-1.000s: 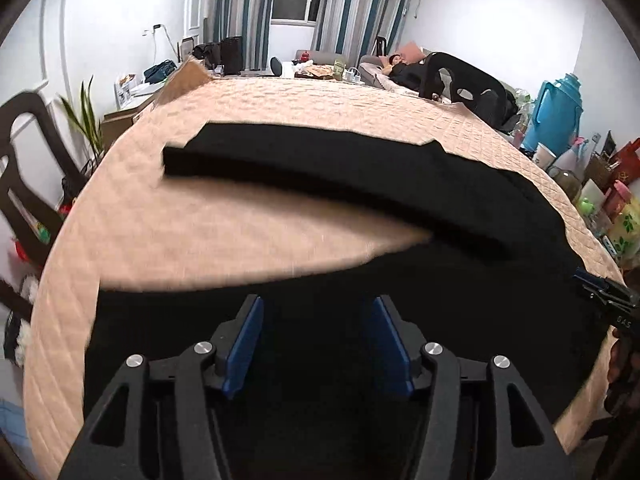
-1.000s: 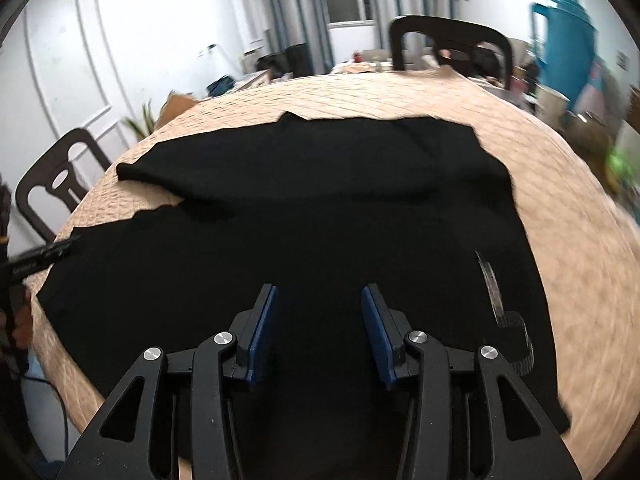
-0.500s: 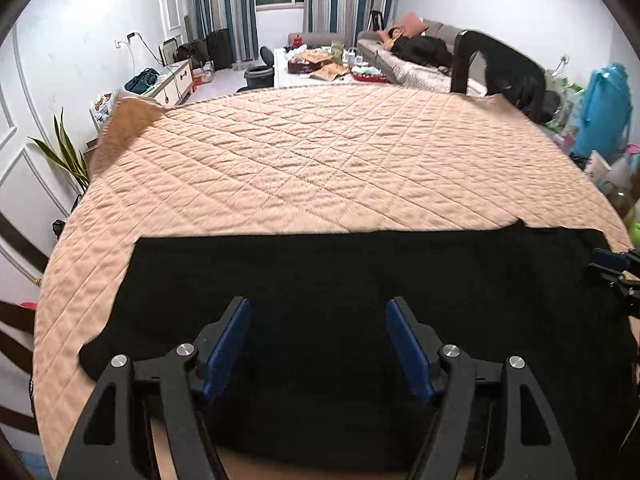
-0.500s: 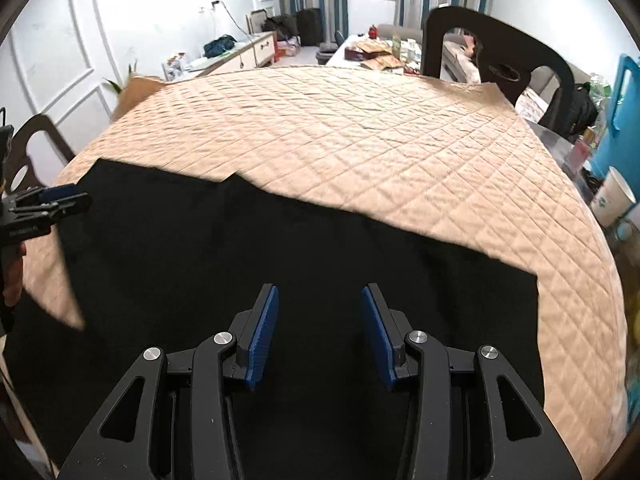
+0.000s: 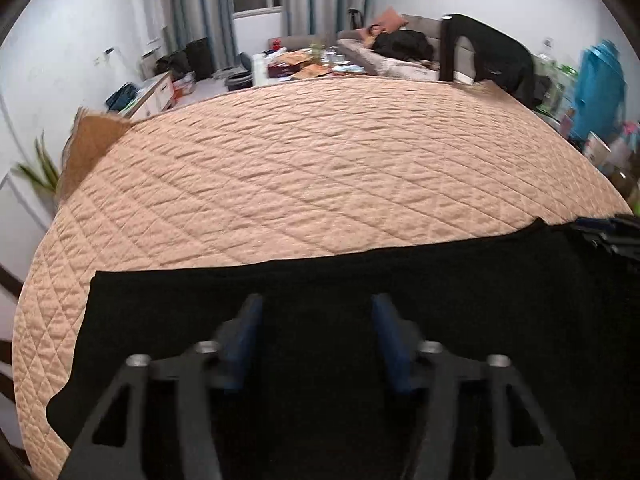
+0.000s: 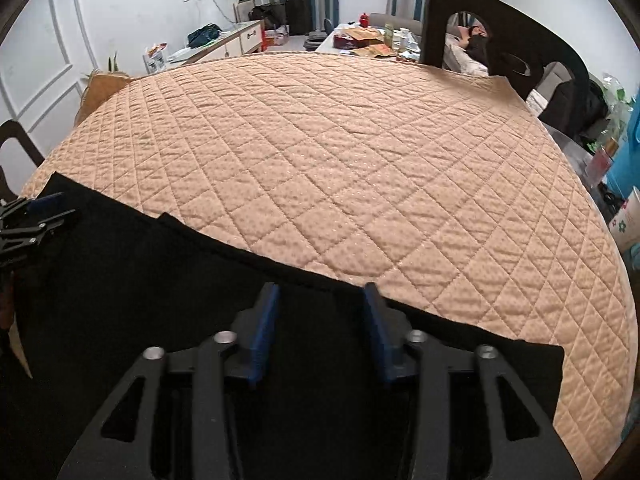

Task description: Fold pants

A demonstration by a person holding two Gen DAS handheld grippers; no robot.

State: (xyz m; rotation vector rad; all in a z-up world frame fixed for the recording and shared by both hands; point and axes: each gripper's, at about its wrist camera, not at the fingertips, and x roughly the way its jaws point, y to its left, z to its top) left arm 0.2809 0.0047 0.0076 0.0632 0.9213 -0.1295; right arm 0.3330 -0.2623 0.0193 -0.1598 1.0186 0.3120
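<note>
Black pants lie flat along the near side of a peach quilted table cover. My left gripper hovers over the pants' left part. Its blue-padded jaws are closing, and only flat cloth shows between them. In the right wrist view the pants run diagonally, and my right gripper sits at their far edge. Its jaws are closing too, with cloth between them but no pad visibly pressing. Each gripper shows in the other's view: the right gripper, the left gripper.
The quilted cover stretches far beyond the pants. A dark chair stands at the far right edge and another chair at the left. A blue container and a paper cup are off the right side. A person lies on a sofa behind.
Both grippers have drawn back toward the near side, so the pants' far edge now lies just beyond the fingertips. The left jaws stand narrower than half a second ago.
</note>
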